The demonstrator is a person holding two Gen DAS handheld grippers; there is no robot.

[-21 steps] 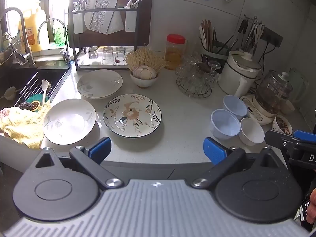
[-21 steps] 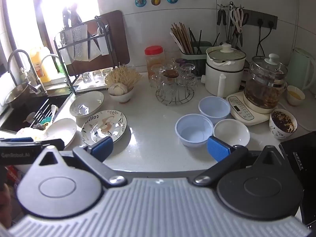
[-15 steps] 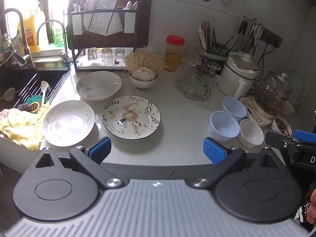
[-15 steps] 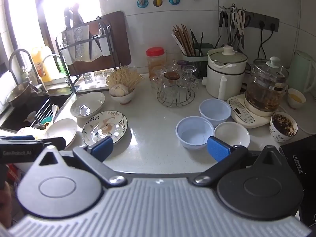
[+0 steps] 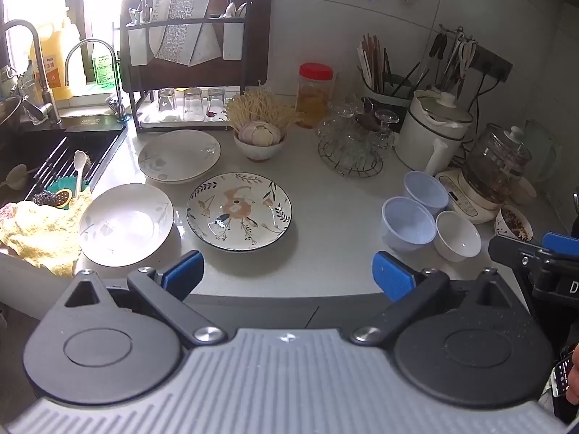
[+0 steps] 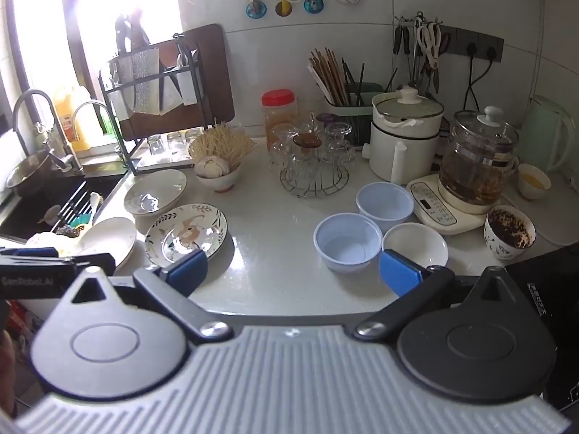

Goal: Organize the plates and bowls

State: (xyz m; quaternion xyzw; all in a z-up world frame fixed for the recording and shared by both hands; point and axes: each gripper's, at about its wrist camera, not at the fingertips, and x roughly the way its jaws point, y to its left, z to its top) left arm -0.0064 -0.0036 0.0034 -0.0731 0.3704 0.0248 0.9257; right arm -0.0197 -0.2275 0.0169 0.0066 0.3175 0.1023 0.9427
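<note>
red-lidded jar [image 5: 315, 94] | glass kettle [image 6: 477, 155] | chopstick holder [image 6: 356, 103] | yellow cloth [image 5: 39, 231]

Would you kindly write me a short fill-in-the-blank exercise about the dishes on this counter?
1. The number of plates by the sink is ____.
2. The floral plate lies nearest the left claw, which is ____.
3. Beside the two blue bowls sits a ____ bowl.

Missing words: three; open; white

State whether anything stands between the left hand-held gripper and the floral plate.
Nothing visible does. The left hand-held gripper is open and empty, and only bare countertop lies between it and the floral plate.
</note>
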